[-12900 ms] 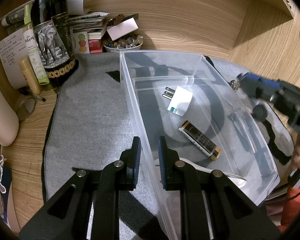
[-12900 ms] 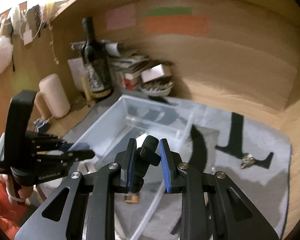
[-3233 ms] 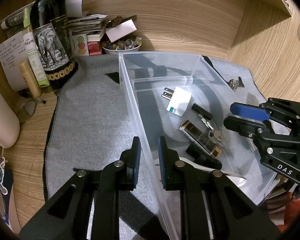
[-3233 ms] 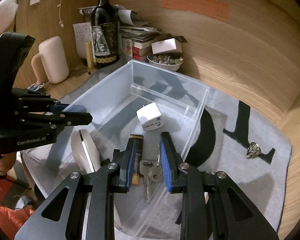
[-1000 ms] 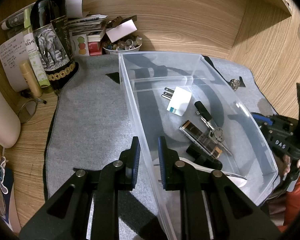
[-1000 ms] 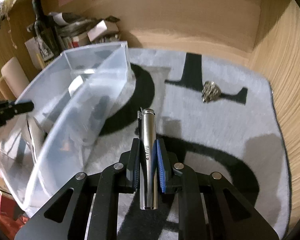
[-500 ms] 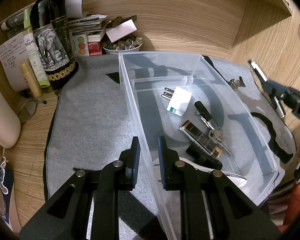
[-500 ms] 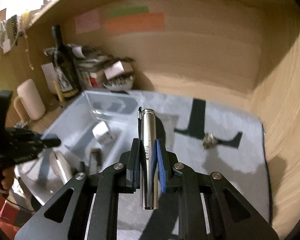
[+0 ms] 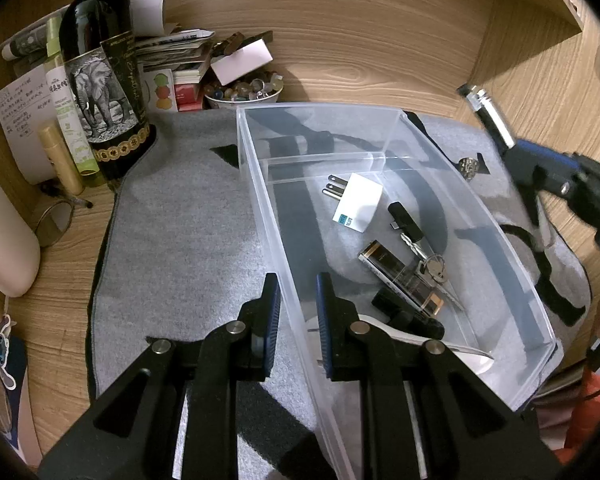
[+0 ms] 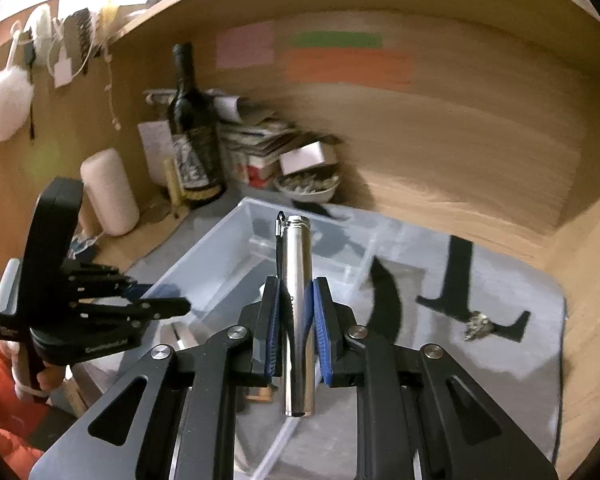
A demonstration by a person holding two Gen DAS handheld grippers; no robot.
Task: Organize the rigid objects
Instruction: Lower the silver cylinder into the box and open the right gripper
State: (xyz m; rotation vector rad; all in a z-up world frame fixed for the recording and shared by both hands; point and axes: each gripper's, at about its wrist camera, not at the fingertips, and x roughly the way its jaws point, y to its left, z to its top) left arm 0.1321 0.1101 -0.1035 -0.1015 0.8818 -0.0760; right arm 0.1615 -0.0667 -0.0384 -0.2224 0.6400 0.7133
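A clear plastic bin (image 9: 384, 126) sits on a grey mat and holds a white plug adapter (image 9: 358, 202), a battery (image 9: 400, 272), keys (image 9: 430, 266) and black pieces. My left gripper (image 9: 297, 300) is shut on the bin's left wall near the front. My right gripper (image 10: 296, 312) is shut on a silver metal tube (image 10: 297, 300), held upright in the air over the bin's near right side (image 10: 228, 256). The tube also shows at the right of the left wrist view (image 9: 490, 118).
A small silver trinket (image 9: 469, 167) lies on the mat (image 9: 172, 240) right of the bin. A wine bottle (image 9: 100, 80), a bowl of stones (image 9: 242, 92), stacked papers and a cream cylinder (image 9: 4, 240) crowd the back left. Wooden walls close the back and right.
My right gripper lifted the silver tube off the mat and swung it left, over the bin. My left gripper kept its hold on the bin wall.
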